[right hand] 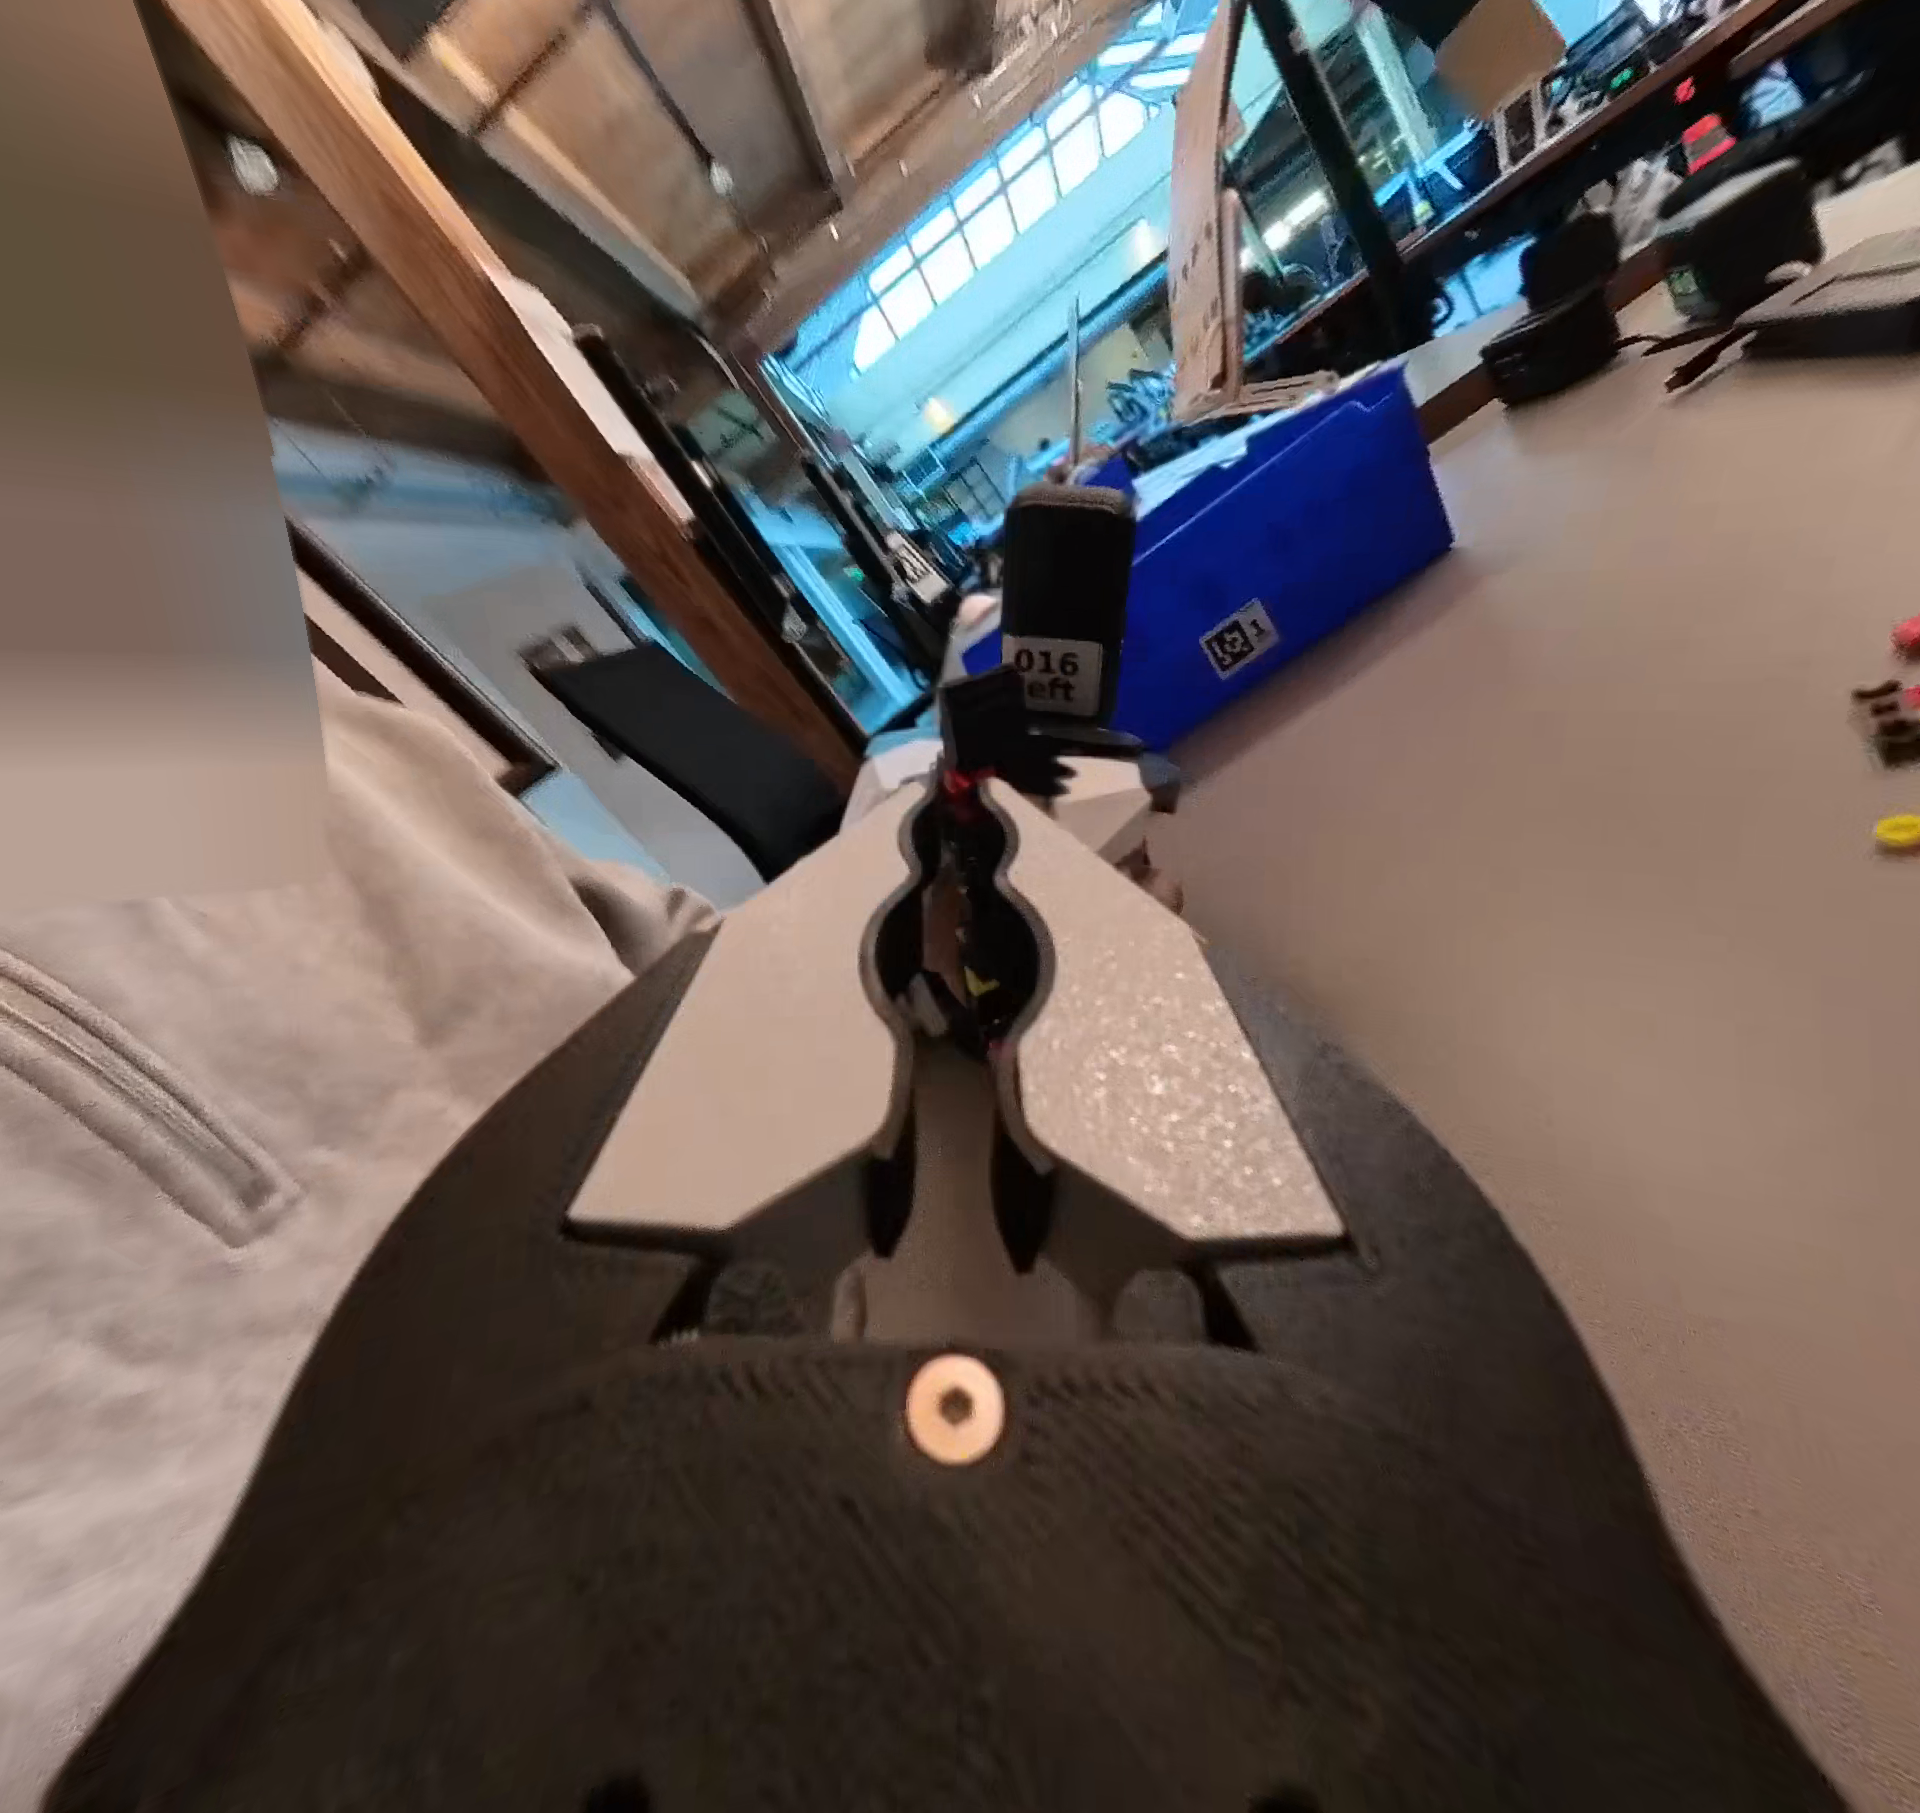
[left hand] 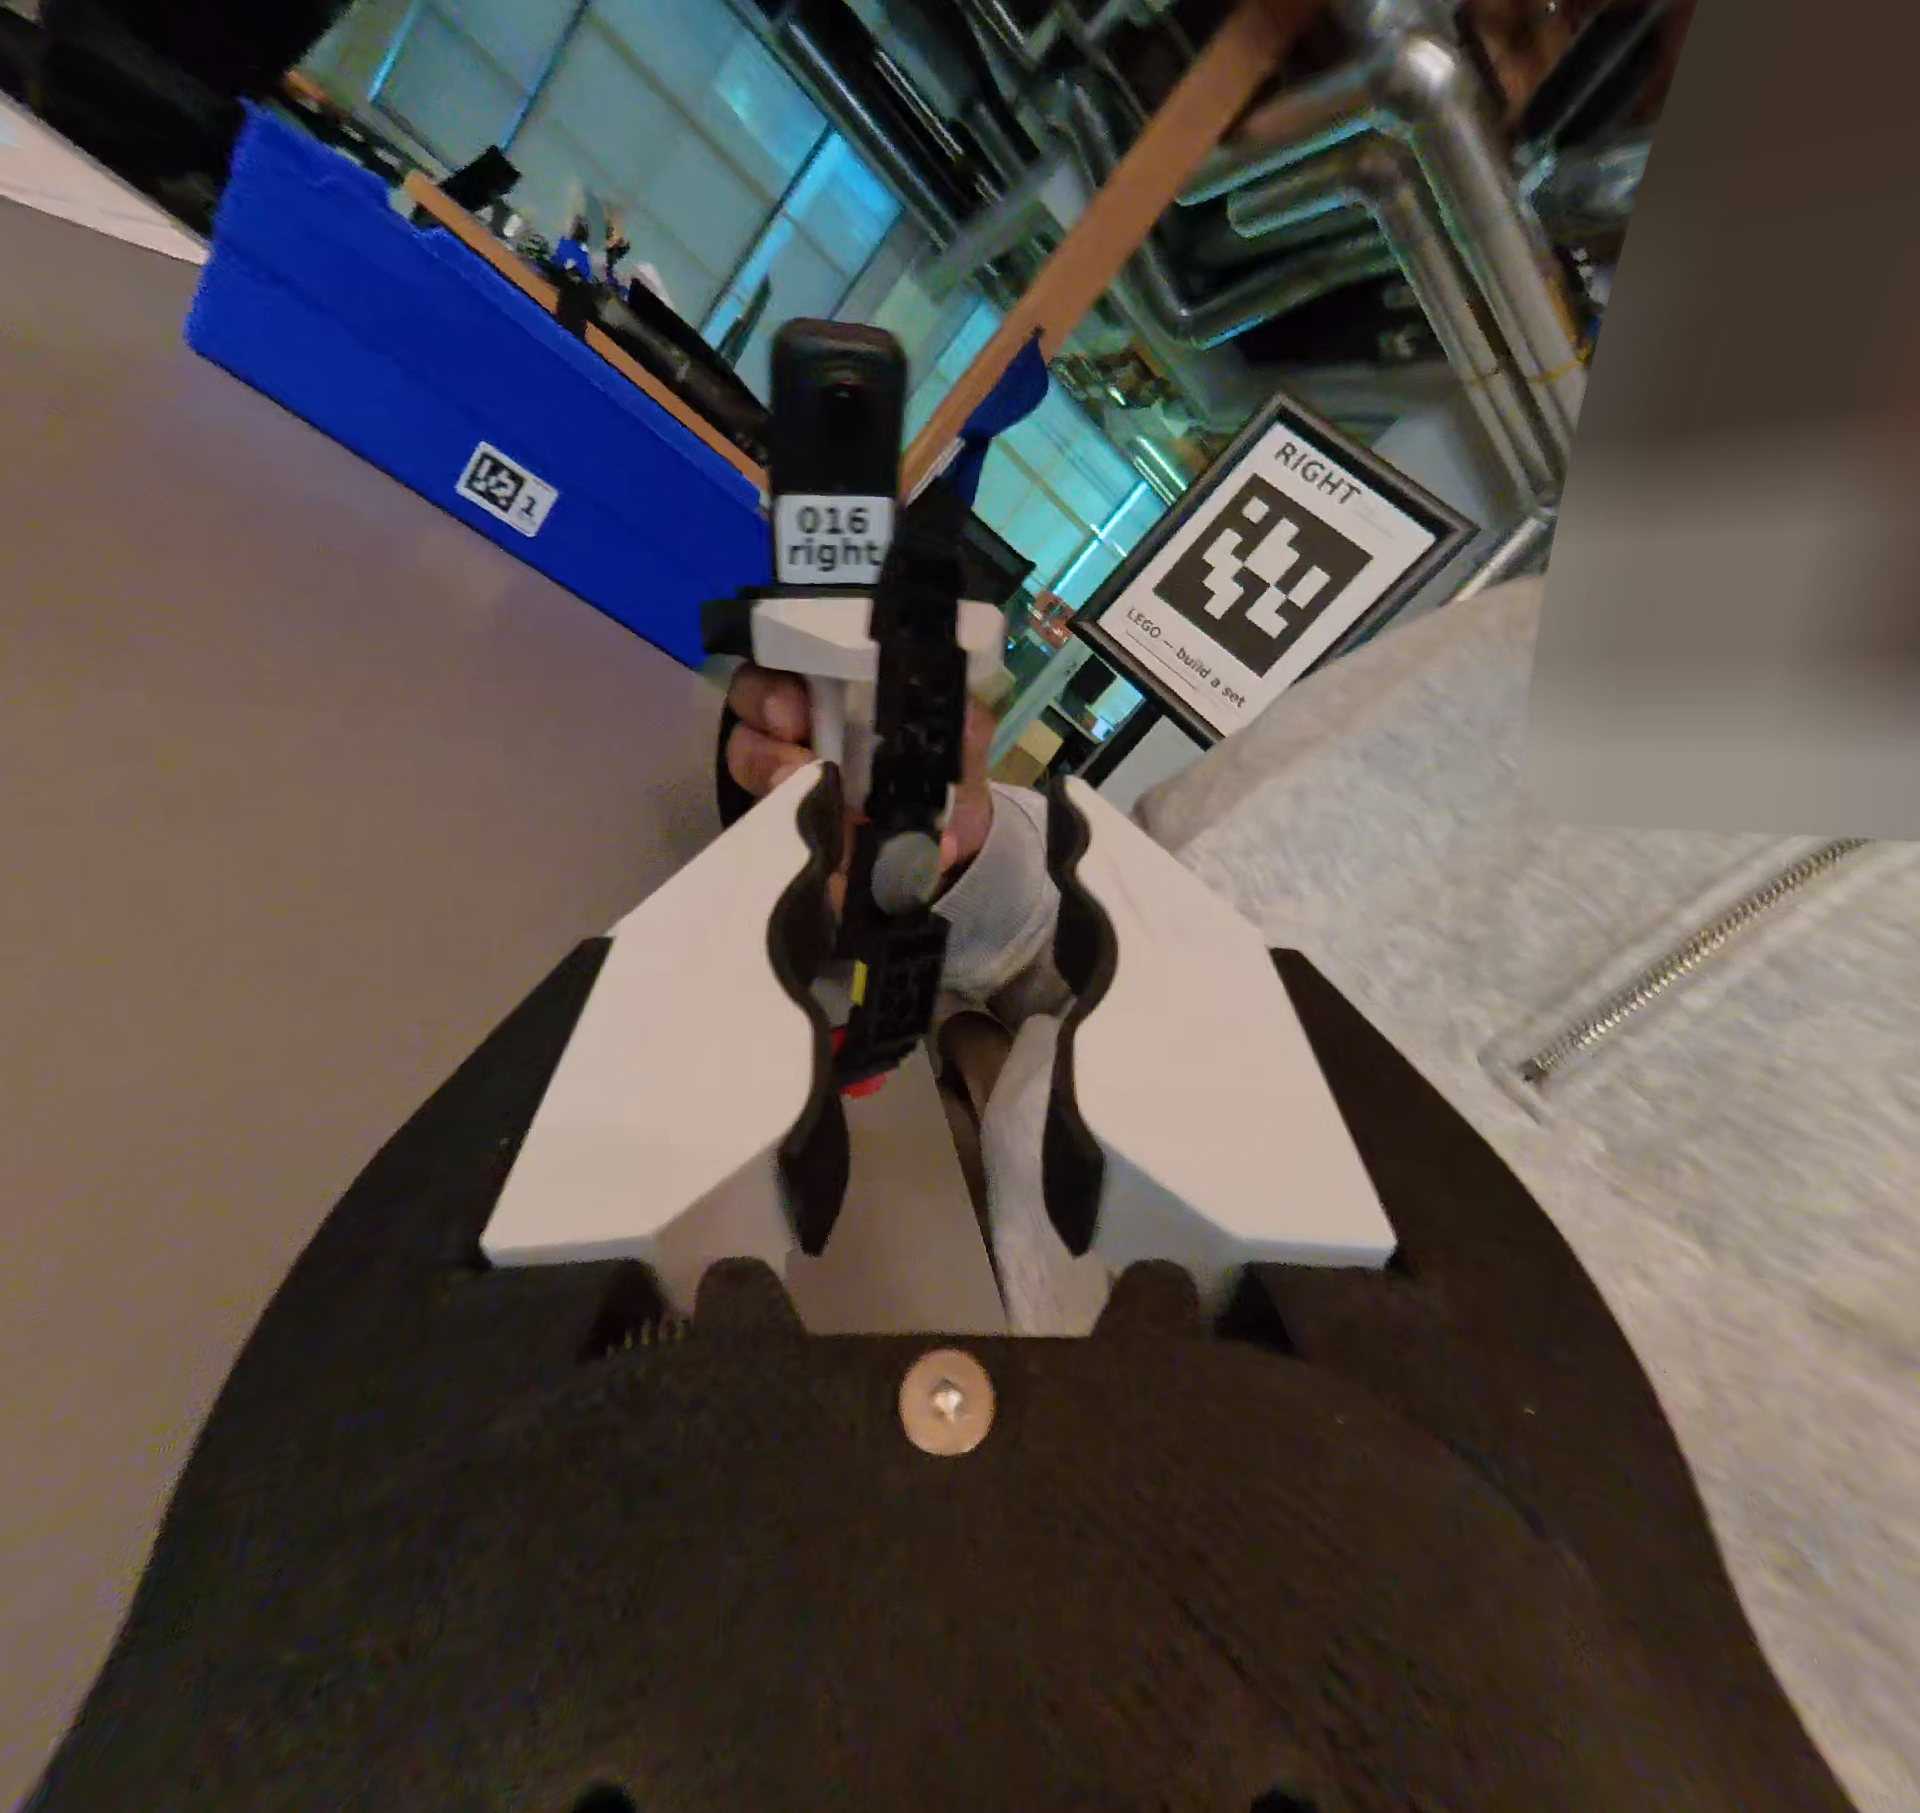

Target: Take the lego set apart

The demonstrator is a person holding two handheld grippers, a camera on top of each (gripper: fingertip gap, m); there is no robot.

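Lego set (left hand: 902, 859): black assembly with yellow and red parts, held above the desk (left hand: 312, 724) between both tools. Right hand-held gripper (right hand: 956, 828): narrow, clamped on the set's far end. Left hand-held gripper (left hand: 940, 807): spread wide around the near end, left pad touching. Blue bin (right hand: 1288, 558) behind; loose pieces (right hand: 1896, 724) on desk.

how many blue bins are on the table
1: the blue bin stands at the table's far edge, behind the two raised grippers; it shows again in the right wrist view. Others may sit outside both views.
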